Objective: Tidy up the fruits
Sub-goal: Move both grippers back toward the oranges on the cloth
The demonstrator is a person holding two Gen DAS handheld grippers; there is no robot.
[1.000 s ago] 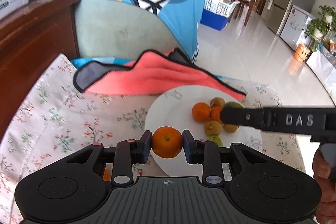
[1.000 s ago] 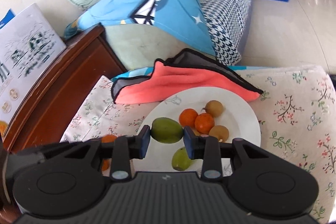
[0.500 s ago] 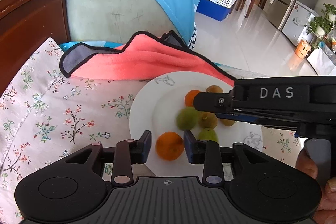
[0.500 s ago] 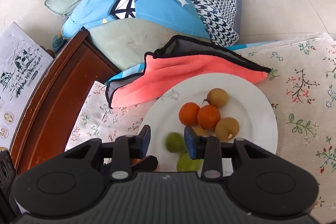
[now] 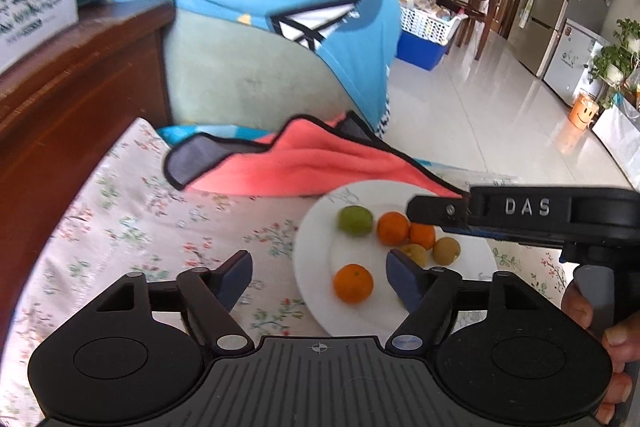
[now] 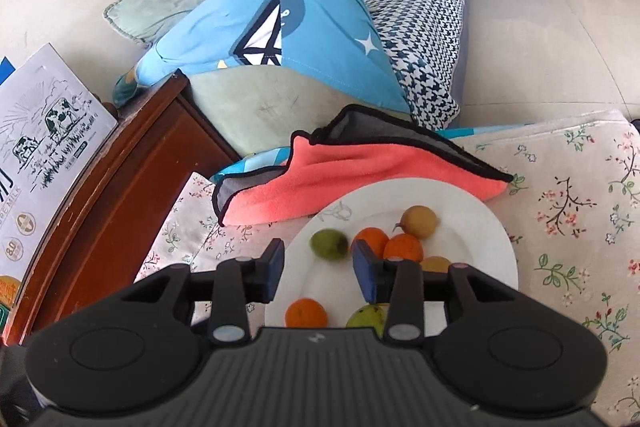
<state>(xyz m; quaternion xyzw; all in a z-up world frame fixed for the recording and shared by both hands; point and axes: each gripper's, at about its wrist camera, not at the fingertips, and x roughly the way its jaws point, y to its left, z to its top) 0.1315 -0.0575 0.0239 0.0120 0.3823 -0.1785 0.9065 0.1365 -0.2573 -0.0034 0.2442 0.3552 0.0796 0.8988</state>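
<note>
Now my left gripper point(image 5: 318, 281) is opening over the white plate point(image 5: 316, 311), the orange point(image 5: 353, 283) lying loose between its jaws, so I should lift clear without nudging it.

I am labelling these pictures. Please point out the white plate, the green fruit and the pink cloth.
white plate point(image 5: 316, 291), left wrist view, bare near rim.
green fruit point(image 5: 355, 220), left wrist view, its middle.
pink cloth point(image 6: 360, 167), right wrist view, its pink face.

Bright daylight, glare on the floor point(image 5: 492, 99), heavy fisheye bending with dark corners, left view motion-blurred, green fruit point(image 6: 329, 243) smeared in right view.
</note>
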